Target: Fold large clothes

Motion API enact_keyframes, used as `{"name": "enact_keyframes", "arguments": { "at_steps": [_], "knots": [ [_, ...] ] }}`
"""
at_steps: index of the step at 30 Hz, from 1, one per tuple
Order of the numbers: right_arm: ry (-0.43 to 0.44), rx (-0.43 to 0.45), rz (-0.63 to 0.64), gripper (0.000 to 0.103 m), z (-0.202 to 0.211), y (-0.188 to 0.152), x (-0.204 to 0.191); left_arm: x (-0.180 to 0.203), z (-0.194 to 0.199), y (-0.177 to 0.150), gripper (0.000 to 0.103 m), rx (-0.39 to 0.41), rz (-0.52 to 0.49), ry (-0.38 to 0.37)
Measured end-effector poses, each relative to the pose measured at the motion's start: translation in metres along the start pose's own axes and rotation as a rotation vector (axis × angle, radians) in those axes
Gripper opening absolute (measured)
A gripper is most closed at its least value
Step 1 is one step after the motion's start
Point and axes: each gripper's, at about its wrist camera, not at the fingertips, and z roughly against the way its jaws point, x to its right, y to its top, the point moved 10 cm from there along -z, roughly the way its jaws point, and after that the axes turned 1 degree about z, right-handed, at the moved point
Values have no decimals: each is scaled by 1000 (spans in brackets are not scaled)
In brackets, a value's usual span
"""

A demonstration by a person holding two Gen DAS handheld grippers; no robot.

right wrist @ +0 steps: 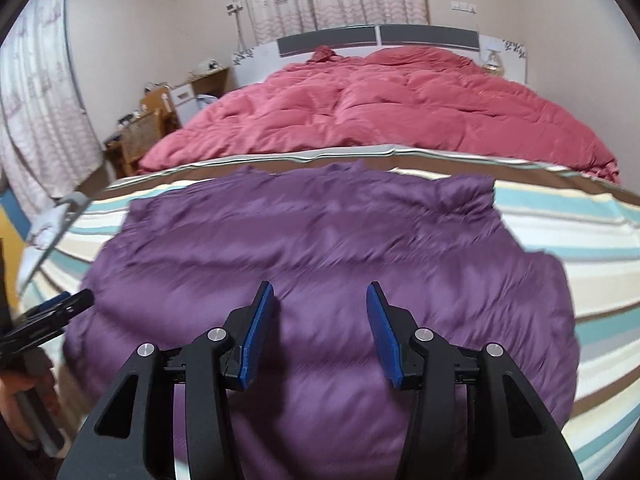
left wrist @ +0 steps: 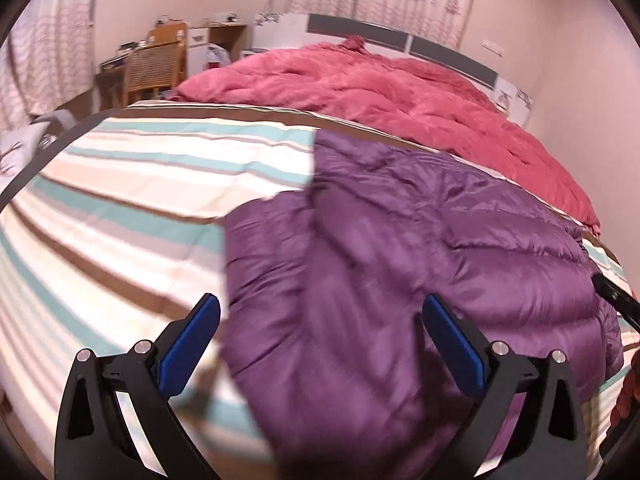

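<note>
I see the purple jacket (right wrist: 320,280) lying flat on the striped sheet (left wrist: 120,184), short of the red duvet (right wrist: 400,100). Its long axis runs across the bed, collar to my right. Quilted, glossy, blurred. Left gripper (left wrist: 320,320) spread wide, empty; right gripper (right wrist: 320,312) partly spread, empty

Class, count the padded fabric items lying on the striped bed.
2: a purple quilted puffer jacket spread on the near striped sheet, and a rumpled pink quilted duvet by the headboard. Others may lie underneath.
</note>
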Motion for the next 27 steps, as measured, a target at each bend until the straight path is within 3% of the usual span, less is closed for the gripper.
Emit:
{"name": "enact_keyframes", "arguments": {
  "at_steps": [2, 4, 7, 11, 16, 22, 26, 27],
  "knots": [
    [23, 4, 17, 30, 9, -8, -12, -12, 5, -8, 98, -6, 41, -3],
    [47, 0, 34, 24, 13, -13, -22, -21, 5, -18, 86, -41, 92, -24],
    [84, 0, 58, 23, 22, -21, -40, -23, 3, -31, 79, -85, 156, -84],
    [95, -22, 84, 23, 20, -31, -52, -9, -2, -47, 78, -140, 183, -165],
    [60, -103, 103, 23, -9, -47, -51, 4, -3, -50, 83, -142, 160, -204],
    [67, -147, 100, 23, -31, -57, -47, 9, -10, -42, 84, -139, 243, -285],
    [74, -142, 93, 23, -29, -57, -46, 15, -16, -39, 71, -149, 353, -384],
    [77, -141, 84, 23, -28, -58, -45, 15, -18, -40, 63, -156, 380, -404]
  ]
}}
